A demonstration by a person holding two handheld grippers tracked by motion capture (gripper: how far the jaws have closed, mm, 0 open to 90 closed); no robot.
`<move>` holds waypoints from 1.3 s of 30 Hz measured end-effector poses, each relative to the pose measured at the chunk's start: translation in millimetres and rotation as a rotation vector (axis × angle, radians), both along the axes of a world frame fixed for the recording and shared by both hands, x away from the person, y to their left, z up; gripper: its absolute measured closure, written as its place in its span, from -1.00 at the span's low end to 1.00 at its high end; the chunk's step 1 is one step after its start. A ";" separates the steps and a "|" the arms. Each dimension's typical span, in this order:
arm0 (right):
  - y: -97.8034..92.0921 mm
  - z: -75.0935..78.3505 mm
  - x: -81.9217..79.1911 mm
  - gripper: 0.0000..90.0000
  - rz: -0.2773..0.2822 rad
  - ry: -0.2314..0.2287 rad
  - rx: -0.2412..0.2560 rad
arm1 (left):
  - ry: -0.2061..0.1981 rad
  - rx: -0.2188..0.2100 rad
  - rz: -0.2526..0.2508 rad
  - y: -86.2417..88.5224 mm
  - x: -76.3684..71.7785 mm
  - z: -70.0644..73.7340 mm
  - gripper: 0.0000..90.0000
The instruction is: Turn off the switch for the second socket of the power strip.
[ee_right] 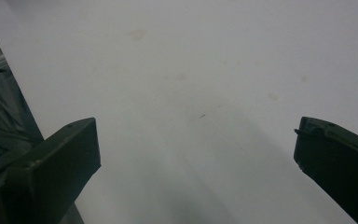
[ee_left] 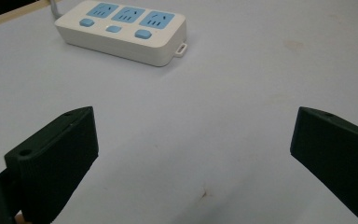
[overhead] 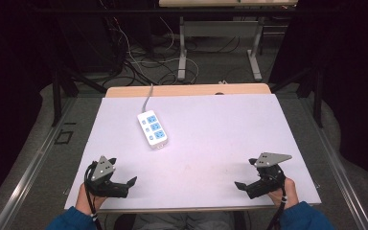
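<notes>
A white power strip (overhead: 153, 128) with three blue socket faces lies on a pale lavender table (overhead: 220, 139), in the upper left of the high view's tabletop. Its grey cord (overhead: 148, 98) runs off the far edge. In the left gripper view the strip sits at upper left, three blue buttons along its near side, a small tab at one end.

The left gripper (overhead: 127, 183) rests at the lower left of the high view, held in a hand (overhead: 90, 200) with a blue sleeve, its jaws spread wide and holding nothing, aimed toward the middle of the table. The right gripper (overhead: 243, 186) mirrors it at lower right, held in the other hand (overhead: 287, 191), jaws likewise wide apart and empty, over bare table well apart from the strip.

The strip is nearest the left gripper, so that one looks best placed to reach it. A good approach would likely be to move forward with jaws kept wide, line them across the strip's narrow width, and close on its long sides, avoiding the buttons and cord.
</notes>
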State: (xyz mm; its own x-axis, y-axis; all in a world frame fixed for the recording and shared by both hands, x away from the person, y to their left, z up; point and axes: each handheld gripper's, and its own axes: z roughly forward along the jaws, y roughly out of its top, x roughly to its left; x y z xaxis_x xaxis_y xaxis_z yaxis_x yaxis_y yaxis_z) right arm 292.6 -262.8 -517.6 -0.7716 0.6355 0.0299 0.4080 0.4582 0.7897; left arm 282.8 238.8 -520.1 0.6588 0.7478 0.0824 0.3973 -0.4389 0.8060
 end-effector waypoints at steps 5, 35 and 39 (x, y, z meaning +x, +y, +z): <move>0.0 0.3 0.6 -1.00 0.001 -0.005 -0.002 | 0.000 0.006 -0.005 -1.8 0.9 -0.5 -0.98; 3.7 -0.6 4.4 -1.00 0.029 -0.020 0.010 | 0.053 0.058 0.075 -14.4 18.0 3.3 -0.94; 2.1 -1.0 4.3 -1.00 0.033 -0.020 0.001 | 0.042 0.048 0.083 -18.3 22.7 5.8 -0.95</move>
State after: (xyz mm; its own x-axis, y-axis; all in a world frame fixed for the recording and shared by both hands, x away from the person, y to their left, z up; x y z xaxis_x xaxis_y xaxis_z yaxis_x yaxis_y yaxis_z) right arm 296.9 -260.7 -518.6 -0.7924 0.6099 0.0144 0.3765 0.4704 0.7981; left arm 305.5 220.5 -514.3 0.5983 0.7958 0.0933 0.4670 -0.4410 0.7665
